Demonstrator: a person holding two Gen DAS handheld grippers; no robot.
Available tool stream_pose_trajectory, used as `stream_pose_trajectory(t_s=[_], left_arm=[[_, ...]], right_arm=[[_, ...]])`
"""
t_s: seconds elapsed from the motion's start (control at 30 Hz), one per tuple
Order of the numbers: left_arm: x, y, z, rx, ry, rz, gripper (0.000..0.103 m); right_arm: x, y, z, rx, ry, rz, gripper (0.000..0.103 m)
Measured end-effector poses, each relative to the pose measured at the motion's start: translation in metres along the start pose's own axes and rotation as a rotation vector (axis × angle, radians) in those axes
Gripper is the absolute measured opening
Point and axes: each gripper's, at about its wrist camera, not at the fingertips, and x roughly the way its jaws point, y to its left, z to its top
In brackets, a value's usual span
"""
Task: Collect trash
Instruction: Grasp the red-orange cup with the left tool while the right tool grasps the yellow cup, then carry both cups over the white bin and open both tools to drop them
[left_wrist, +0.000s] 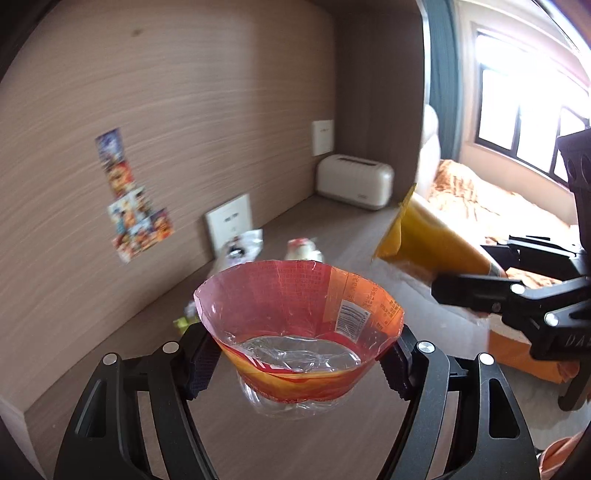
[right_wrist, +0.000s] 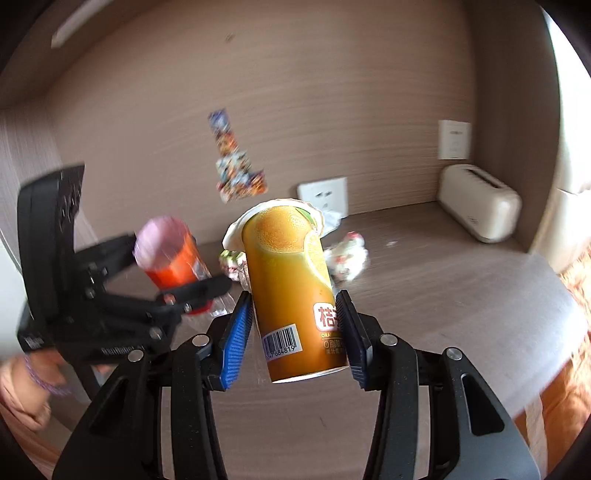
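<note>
Left wrist view: a cut-off red-orange plastic cup (left_wrist: 299, 328) (open mouth up) is clamped by the left gripper (left_wrist: 295, 362) above the wooden desk (left_wrist: 332, 229). An orange juice cup (right_wrist: 291, 288) is pinched by the right gripper (right_wrist: 295, 332). Crumpled wrappers (right_wrist: 347, 254) are left near the desk's back edge, a toaster (right_wrist: 480, 203) at its right rear corner.

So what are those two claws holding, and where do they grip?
The left gripper pinches a red plastic cup at its lower sides. The right gripper clamps an orange juice cup around its lower body.
</note>
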Motion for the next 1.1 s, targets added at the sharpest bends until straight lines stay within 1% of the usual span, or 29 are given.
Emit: stream_pose_trajectory(t_s=[0.17, 0.23, 0.43, 0.6, 0.77, 0.9, 1.1], left_arm=[[0.002, -0.060, 0.008, 0.060, -0.005, -0.095, 0.072], [0.001, -0.084, 0.009, 0.082, -0.002, -0.133, 0.072], [-0.002, -0.162, 0.006, 0.162, 0.002, -0.256, 0.072], [-0.005, -0.223, -0.006, 0.229, 0.015, -0.334, 0.072], [-0.005, -0.273, -0.019, 0.285, 0.036, -0.404, 0.072], [0.002, -0.315, -0.035, 0.326, 0.059, -0.479, 0.072], [0.028, -0.367, -0.064, 0.388, 0.115, -0.568, 0.072]], right_arm=[[-0.049, -0.024, -0.009, 0.059, -0.042, -0.071, 0.048], [-0.071, -0.035, -0.018, 0.087, -0.053, -0.103, 0.048], [-0.134, -0.066, -0.056, 0.166, -0.068, -0.212, 0.048], [-0.178, -0.088, -0.091, 0.239, -0.075, -0.289, 0.048], [-0.211, -0.106, -0.123, 0.301, -0.077, -0.352, 0.048], [-0.233, -0.124, -0.148, 0.350, -0.075, -0.395, 0.048], [-0.244, -0.153, -0.189, 0.452, -0.046, -0.439, 0.048]])
